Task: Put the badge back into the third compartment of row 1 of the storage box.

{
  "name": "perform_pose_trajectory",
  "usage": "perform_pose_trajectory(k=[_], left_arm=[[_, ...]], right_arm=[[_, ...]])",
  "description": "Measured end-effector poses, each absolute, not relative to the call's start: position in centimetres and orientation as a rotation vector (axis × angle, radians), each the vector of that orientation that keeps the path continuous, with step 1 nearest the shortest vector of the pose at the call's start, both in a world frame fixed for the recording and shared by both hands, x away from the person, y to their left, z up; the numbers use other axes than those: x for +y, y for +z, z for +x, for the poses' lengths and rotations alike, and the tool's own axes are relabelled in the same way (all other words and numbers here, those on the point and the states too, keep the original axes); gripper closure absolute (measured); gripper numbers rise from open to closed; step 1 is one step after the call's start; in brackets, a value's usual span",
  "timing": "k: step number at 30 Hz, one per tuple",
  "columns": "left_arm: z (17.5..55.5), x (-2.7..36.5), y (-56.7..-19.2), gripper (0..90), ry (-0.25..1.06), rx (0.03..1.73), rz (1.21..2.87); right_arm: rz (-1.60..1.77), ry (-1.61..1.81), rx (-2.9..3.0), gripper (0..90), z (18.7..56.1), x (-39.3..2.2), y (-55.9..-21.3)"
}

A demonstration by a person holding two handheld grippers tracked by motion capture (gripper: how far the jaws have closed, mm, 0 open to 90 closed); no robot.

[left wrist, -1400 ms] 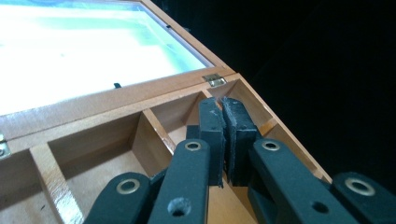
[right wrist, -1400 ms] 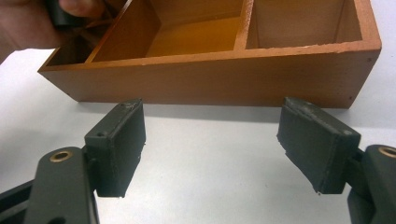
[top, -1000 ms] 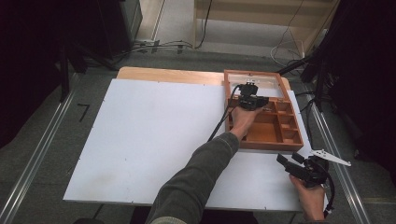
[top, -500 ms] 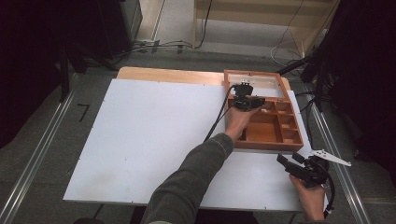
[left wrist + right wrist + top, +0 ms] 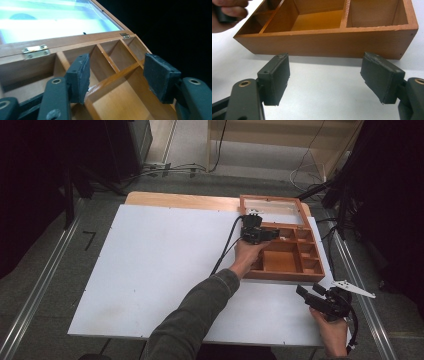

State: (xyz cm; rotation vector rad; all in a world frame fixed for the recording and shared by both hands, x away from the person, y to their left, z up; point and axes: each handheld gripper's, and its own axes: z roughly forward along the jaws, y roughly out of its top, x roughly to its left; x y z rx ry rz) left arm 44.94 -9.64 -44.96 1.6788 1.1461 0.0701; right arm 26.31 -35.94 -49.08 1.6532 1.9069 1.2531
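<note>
A wooden box (image 5: 285, 276) with several compartments sits at the table's right, its glass lid (image 5: 272, 204) folded back flat behind it. My left gripper (image 5: 256, 221) hovers over the box's rear left compartments (image 5: 112, 52), facing the hinges (image 5: 35, 51) and lid (image 5: 50, 22). Its jaws have just been opening and now stand open (image 5: 116, 77), with only a divider below them and nothing gripped. My right gripper (image 5: 304, 295) is held low in front of the box's near wall (image 5: 332, 45). It is open (image 5: 324, 77), with bare table between its pads.
The white tabletop (image 5: 165, 270) stretches wide to the left of the box. Metal rails (image 5: 35, 290) run along both sides of the table. A hand (image 5: 227, 12) holding the other gripper is at the box's far corner. The compartments look empty.
My left gripper has slid a little to the left along the back of the box. The right hand has stayed where it was.
</note>
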Motion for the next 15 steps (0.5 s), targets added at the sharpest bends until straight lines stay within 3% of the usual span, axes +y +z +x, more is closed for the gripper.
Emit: perform_pose_trajectory(k=[15], left_arm=[[41.9, -3.6, -45.0, 30.2, 0.085, 1.162, 1.627]], right_arm=[[1.650, 1.229, 1.908, 21.5, 26.2, -35.8, -49.0]])
